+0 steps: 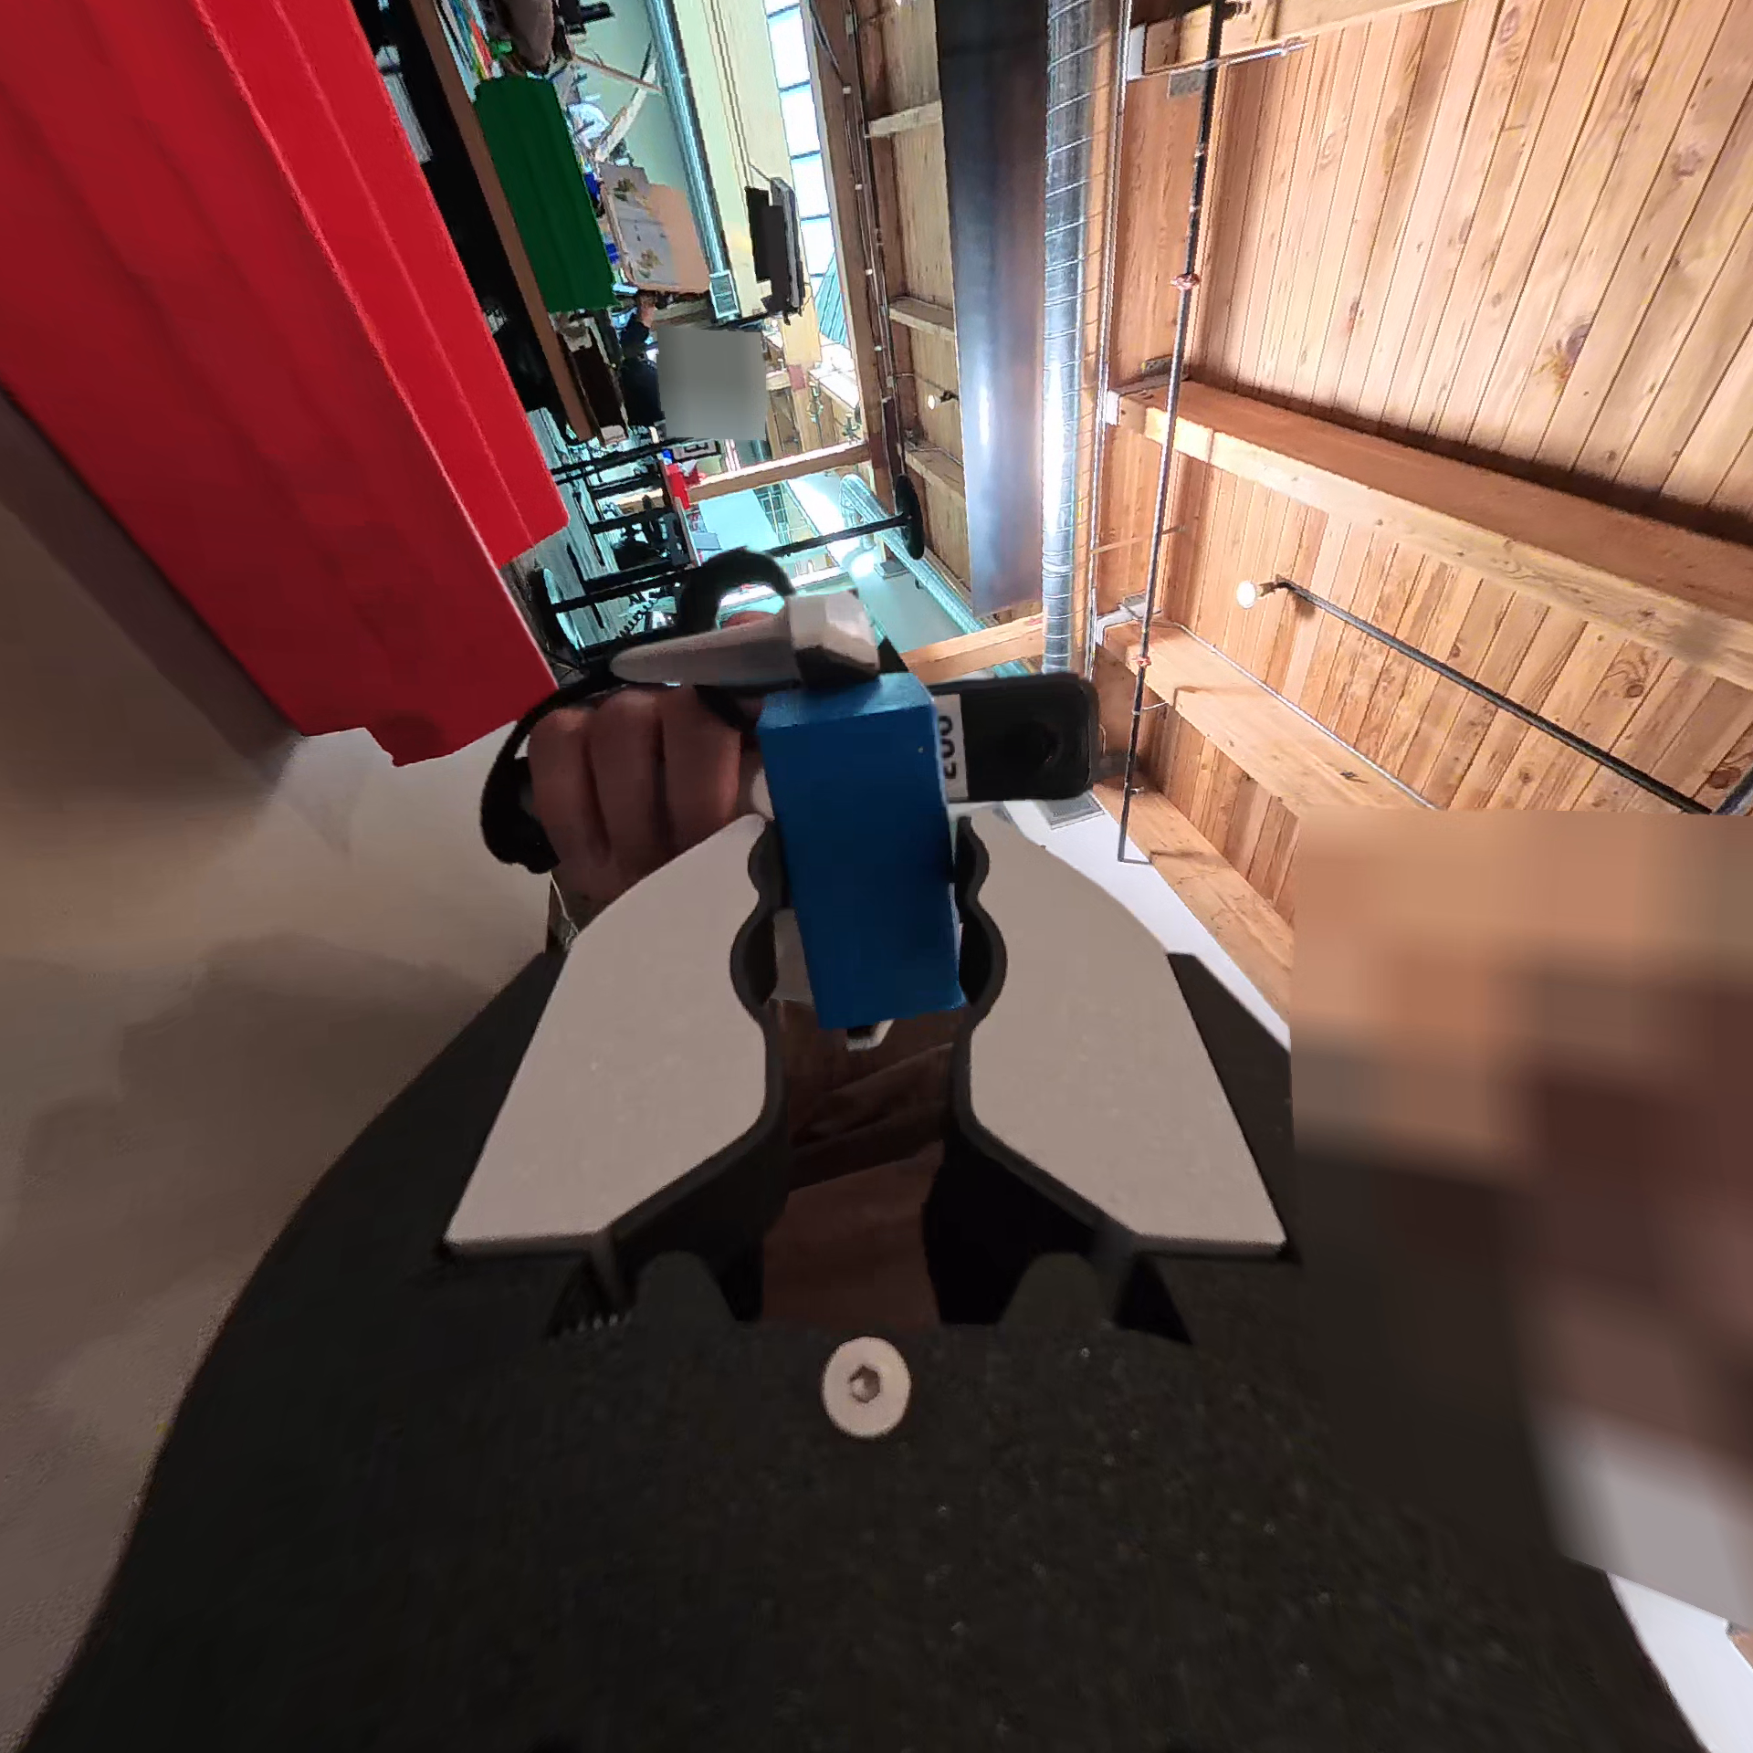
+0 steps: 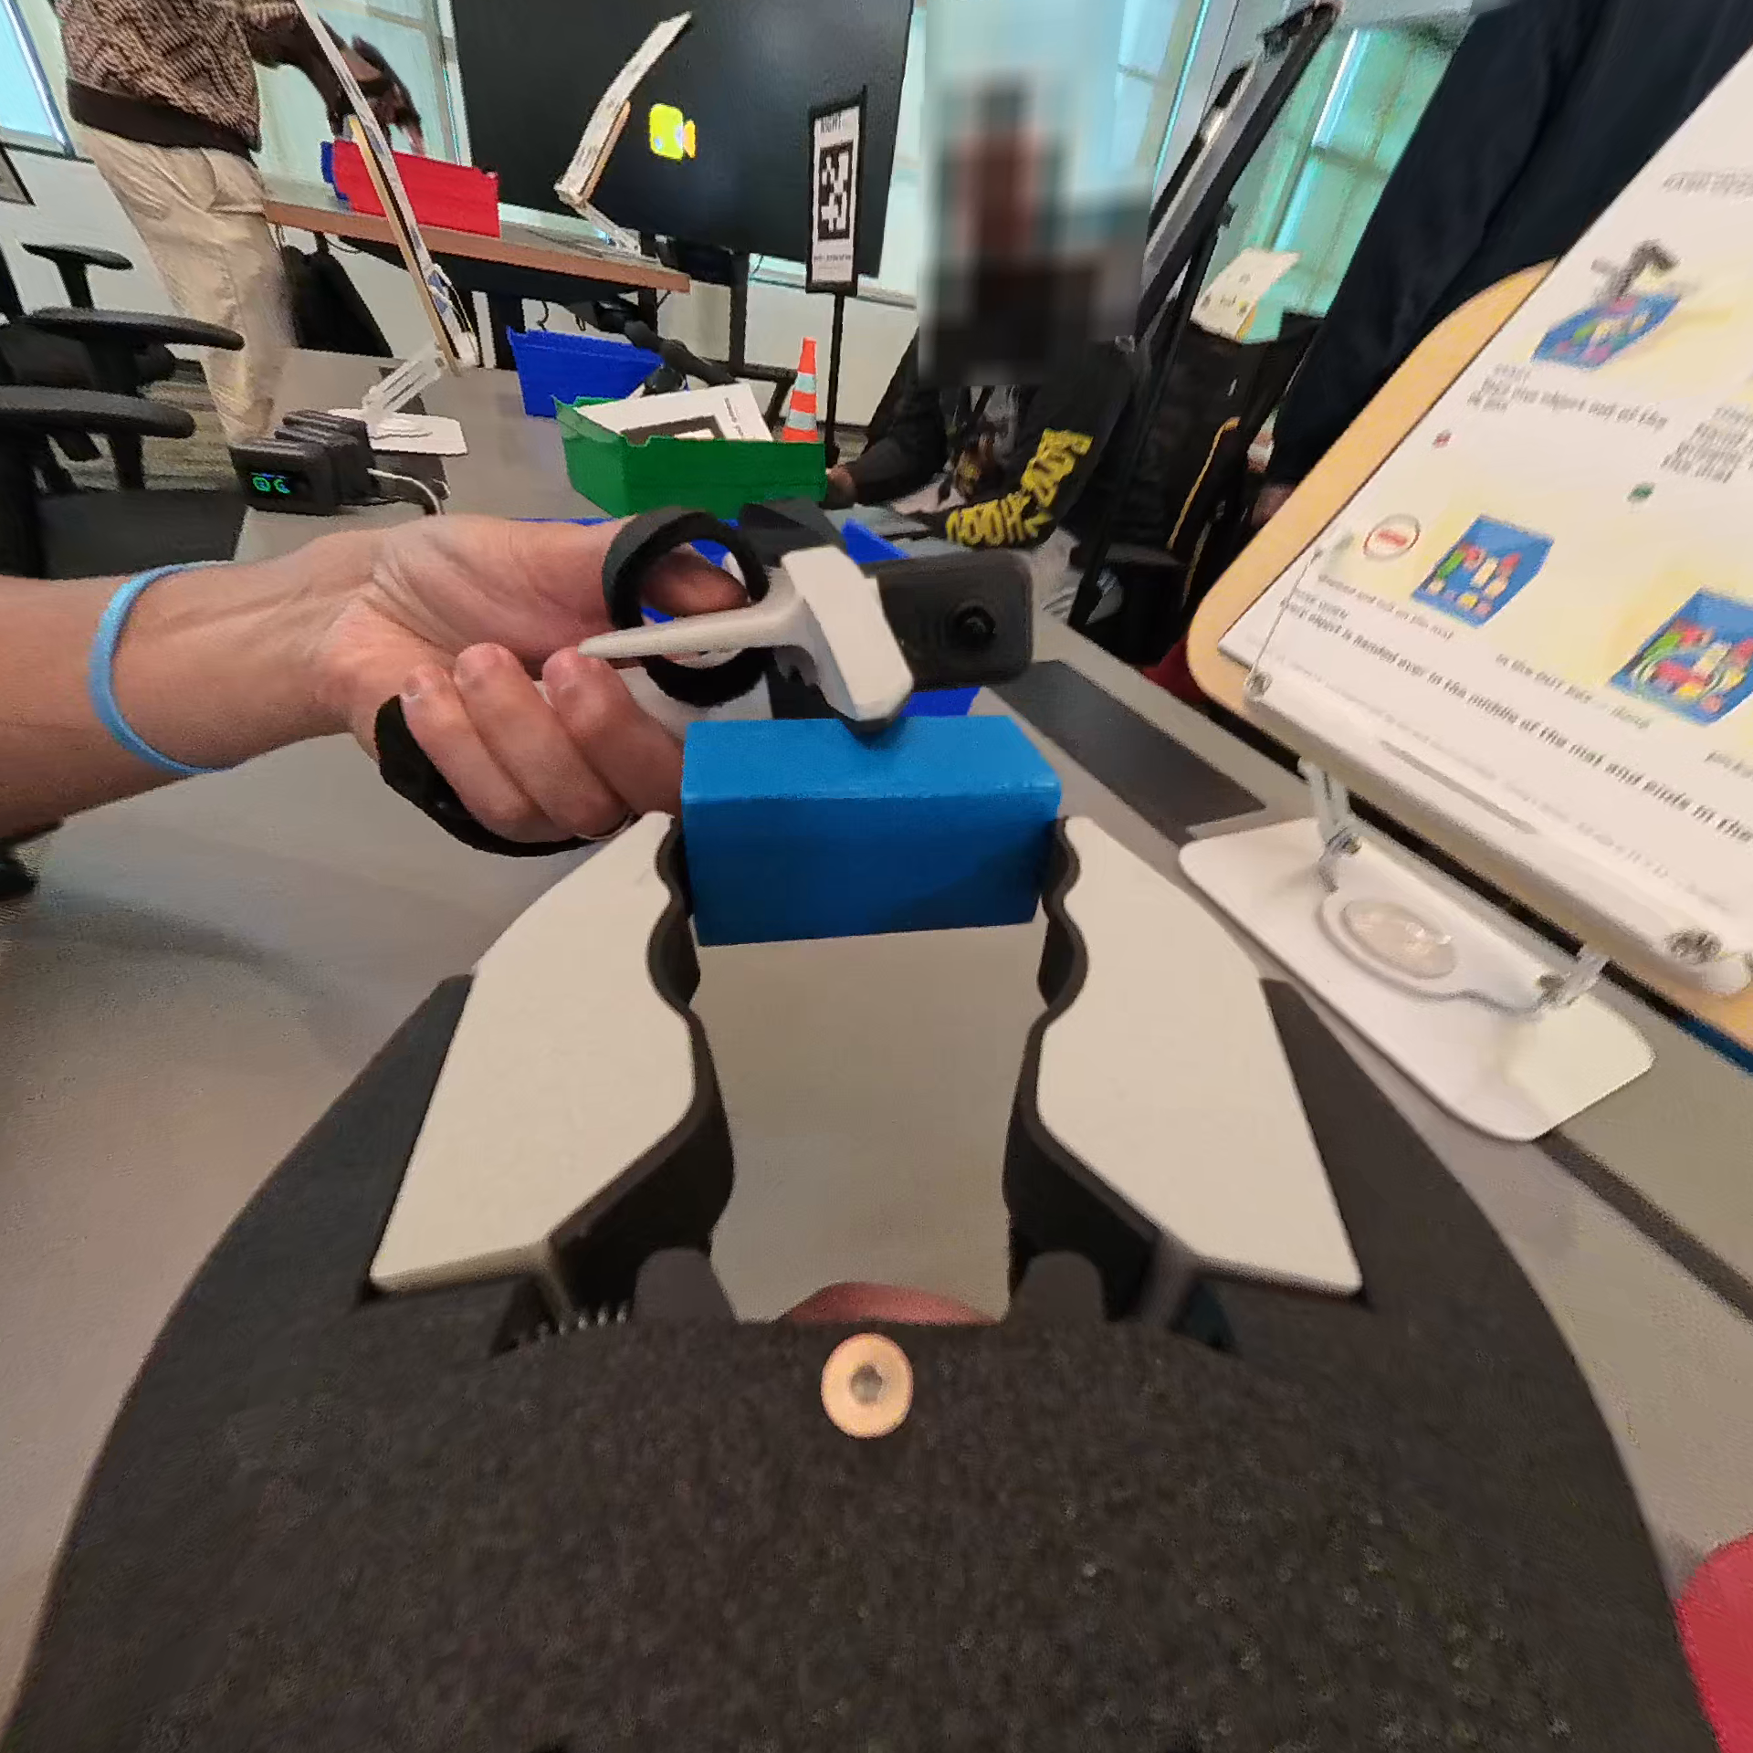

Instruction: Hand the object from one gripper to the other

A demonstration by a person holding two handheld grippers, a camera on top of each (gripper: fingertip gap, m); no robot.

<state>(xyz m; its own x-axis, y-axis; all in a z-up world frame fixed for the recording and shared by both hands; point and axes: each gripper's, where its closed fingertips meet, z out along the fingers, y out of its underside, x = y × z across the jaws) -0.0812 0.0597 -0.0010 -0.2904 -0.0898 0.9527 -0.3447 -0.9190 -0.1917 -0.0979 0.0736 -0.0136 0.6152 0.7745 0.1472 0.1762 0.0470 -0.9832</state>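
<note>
**Blue block held by both claws at mid-transfer**

Block (image 2: 868,835), blue, rectangular, matte, with sharp edges and flat faces; it appears rigid and probably light, judging by how easily it is carried aloft above the grey counter (image 2: 237,949). Flat parallel faces suit a pinch grip; the matte surface should resist slipping, and nothing suggests fragility. In the right wrist view it sits at frame centre, spanning the gap between the tips of the right claw (image 2: 865,882), whose black-edged pads press against its two short ends; the opening is moderately wide, set by the block's length. From above, the left claw (image 2: 877,721) reaches down with one white finger (image 2: 844,636) lying on the top face, worked by a hand (image 2: 474,664) at centre left. In the left wrist view the same block (image 1: 858,854) stands near frame centre, narrow faces pinched between the left claw (image 1: 863,882) tips, which are closed to a small gap. The far claw and its camera (image 1: 1024,749) show just beyond. Both claws therefore seem to grip at once, on different face pairs. Best hold: opposite flat faces, near the middle, leaving the other pair free. An instruction board on a white stand (image 2: 1423,996) occupies the right of the frame.
</note>
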